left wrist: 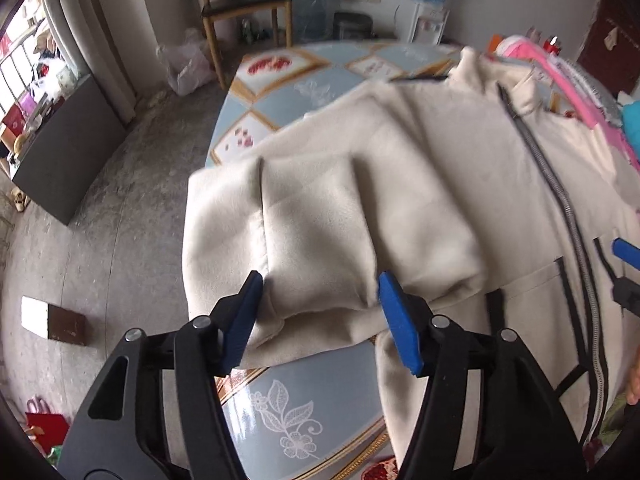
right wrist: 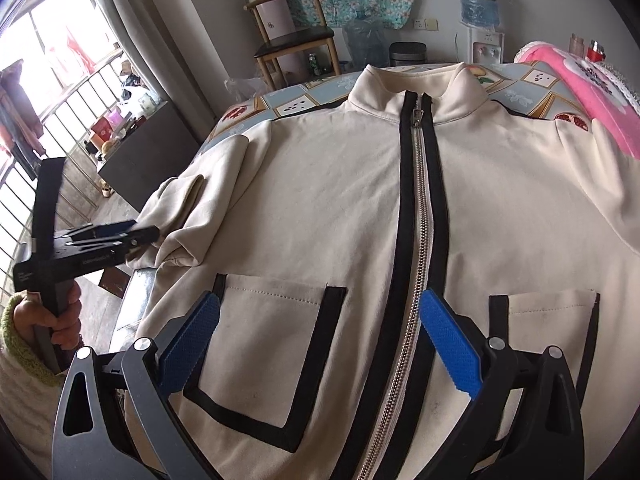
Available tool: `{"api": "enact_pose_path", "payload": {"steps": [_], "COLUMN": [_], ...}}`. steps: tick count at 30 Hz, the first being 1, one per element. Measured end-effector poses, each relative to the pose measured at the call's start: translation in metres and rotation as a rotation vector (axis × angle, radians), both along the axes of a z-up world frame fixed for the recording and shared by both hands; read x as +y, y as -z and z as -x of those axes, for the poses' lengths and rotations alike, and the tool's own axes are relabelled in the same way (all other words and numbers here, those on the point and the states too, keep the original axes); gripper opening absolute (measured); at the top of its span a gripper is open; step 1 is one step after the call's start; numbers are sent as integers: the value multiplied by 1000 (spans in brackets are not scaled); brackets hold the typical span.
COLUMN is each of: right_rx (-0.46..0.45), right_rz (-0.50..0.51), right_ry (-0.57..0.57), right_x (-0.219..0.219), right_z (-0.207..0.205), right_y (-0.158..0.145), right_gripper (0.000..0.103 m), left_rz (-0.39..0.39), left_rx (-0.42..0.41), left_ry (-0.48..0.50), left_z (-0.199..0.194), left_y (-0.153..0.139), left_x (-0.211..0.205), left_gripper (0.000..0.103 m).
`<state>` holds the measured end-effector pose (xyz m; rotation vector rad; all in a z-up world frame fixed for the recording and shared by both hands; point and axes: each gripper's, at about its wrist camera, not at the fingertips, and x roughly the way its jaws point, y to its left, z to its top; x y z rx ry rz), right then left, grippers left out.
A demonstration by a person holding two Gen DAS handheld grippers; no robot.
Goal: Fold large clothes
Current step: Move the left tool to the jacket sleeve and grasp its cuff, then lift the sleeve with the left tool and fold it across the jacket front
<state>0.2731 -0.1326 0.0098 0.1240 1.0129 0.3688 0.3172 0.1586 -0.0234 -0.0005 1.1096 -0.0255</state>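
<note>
A cream zip-up jacket (right wrist: 320, 184) with black trim lies front up on the patterned table (left wrist: 280, 80), zipper (right wrist: 416, 184) closed. Its left sleeve (left wrist: 320, 220) is bent and reaches the table's near left edge. My left gripper (left wrist: 318, 280) points down at the sleeve's end, jaws partly open. The cloth bulges between its blue fingertips (left wrist: 386, 284), which touch it on both sides. From the right wrist view the left gripper (right wrist: 152, 236) shows at the cuff, held by a hand (right wrist: 60, 320). My right gripper (right wrist: 320, 304) stands open over the lower front, between pocket (right wrist: 264, 320) and zipper, holding nothing.
A pink blanket (right wrist: 580, 88) lies along the table's right side. Behind the table stand a wooden chair (right wrist: 296, 44), a water dispenser (right wrist: 484, 40) and water bottles. A black cabinet (left wrist: 68, 152) stands on the concrete floor at the left, by the window bars.
</note>
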Motion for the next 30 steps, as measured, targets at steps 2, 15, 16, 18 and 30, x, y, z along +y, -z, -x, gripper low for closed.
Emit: {"api": "enact_pose_path", "payload": {"steps": [2,15,16,18,30], "right_rx": [12,8,13,16,-9], "right_rz": [-24,122,113,96,17], "right_ry": [-2,-81,-74,-59,79], "right_x": [1,35,32,27,-35], "right_z": [-4,-5,-5,-4,9], "right_y": [6,32,33,32,18], "right_gripper": [97,66,61,53,47], "left_rz": [17,14,15,24,259], "left_rx": [16,-35,-53,-95,-276], "left_ry": [-19,-91,-94,-93,228], "left_z": [-4,1,2,3,-13], "left_y": [7,-22,-30,-52,-138], "left_x": [3,15,15,9,-150], "left_gripper": [53,18,17,17,17]}}
